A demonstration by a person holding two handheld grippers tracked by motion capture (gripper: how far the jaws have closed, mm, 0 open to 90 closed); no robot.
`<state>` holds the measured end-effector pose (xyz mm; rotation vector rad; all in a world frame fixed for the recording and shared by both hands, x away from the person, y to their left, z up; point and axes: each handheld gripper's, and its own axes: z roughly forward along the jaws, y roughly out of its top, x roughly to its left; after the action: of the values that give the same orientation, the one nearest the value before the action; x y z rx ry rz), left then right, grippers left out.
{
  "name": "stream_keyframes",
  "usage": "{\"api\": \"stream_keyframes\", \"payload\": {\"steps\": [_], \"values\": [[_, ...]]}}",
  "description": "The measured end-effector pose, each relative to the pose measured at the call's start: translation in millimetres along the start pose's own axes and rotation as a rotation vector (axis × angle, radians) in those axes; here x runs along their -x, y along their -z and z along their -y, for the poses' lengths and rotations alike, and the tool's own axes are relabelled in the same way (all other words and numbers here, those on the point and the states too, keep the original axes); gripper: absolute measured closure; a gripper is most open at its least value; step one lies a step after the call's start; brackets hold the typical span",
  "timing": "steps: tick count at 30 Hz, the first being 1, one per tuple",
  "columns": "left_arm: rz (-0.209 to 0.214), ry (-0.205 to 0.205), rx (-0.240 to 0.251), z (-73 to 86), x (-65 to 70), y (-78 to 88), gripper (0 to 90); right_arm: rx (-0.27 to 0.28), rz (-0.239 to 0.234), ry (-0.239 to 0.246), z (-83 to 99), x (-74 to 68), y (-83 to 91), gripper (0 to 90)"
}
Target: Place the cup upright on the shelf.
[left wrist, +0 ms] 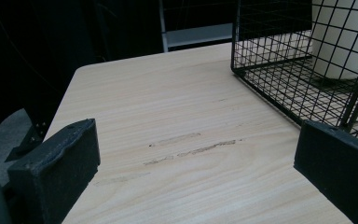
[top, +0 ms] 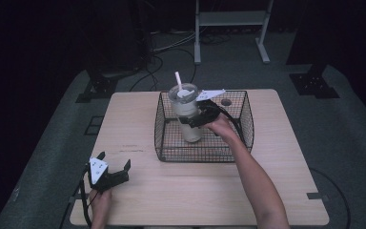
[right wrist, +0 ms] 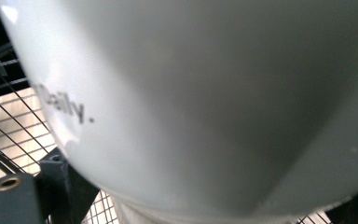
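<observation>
A white tumbler (top: pixel 187 107) with a clear lid and a white straw (top: pixel 177 78) stands upright inside a black wire basket (top: pixel 159 125). My right gripper (top: pixel 193 119) reaches over the basket's near side and is shut on the tumbler's body. In the right gripper view the tumbler (right wrist: pixel 205 93), printed with grey lettering, sits between the jaws, with the basket's mesh (right wrist: pixel 9 116) behind it. My left gripper (top: pixel 114 161) rests open at the table's front left with nothing in it. In its own view the left gripper (left wrist: pixel 196 163) faces bare wood, with the basket (left wrist: pixel 279 60) and tumbler (left wrist: pixel 340 42) at the right.
The basket sits on a light wooden table (top: pixel 138 191), towards its back middle. A scuff mark (left wrist: pixel 191 147) marks the wood ahead of the left gripper. Beyond the table are a grey floor, cables and a metal stand (top: pixel 231 28).
</observation>
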<state>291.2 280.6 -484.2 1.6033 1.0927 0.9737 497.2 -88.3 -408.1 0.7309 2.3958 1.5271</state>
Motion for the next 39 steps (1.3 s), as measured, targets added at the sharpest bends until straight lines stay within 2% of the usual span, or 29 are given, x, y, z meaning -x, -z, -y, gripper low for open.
{"api": "stream_keyframes", "payload": {"steps": [4,15,18,19,23,28,34,39], "values": [[0.002,-0.002,0.002,0.0,0.3,0.1,0.0,-0.023,-0.001,0.004,4.3,1.0,-3.8,8.7],[0.001,-0.007,0.001,0.0,0.9,0.1,0.0,-0.019,-0.009,0.033,9.7,2.9,0.7,8.5],[0.001,-0.006,0.001,0.0,0.9,0.0,0.0,-0.003,-0.009,0.040,13.9,4.0,4.7,8.5],[0.001,-0.005,0.001,0.0,0.8,0.0,0.0,0.008,-0.012,0.025,16.1,5.5,6.9,8.5],[0.000,-0.007,0.000,0.0,1.1,-0.1,0.0,0.005,-0.011,0.025,16.5,5.3,7.1,8.5],[0.002,-0.009,0.000,0.0,1.4,-0.1,0.0,0.005,-0.014,0.051,17.5,3.5,7.8,8.4],[0.000,-0.010,0.000,0.0,1.8,-0.3,0.0,0.017,-0.014,0.046,21.0,4.1,10.6,8.5],[-0.001,-0.010,-0.002,-0.1,1.6,-0.3,0.0,0.002,-0.015,0.059,20.7,2.5,13.4,8.5]]}}
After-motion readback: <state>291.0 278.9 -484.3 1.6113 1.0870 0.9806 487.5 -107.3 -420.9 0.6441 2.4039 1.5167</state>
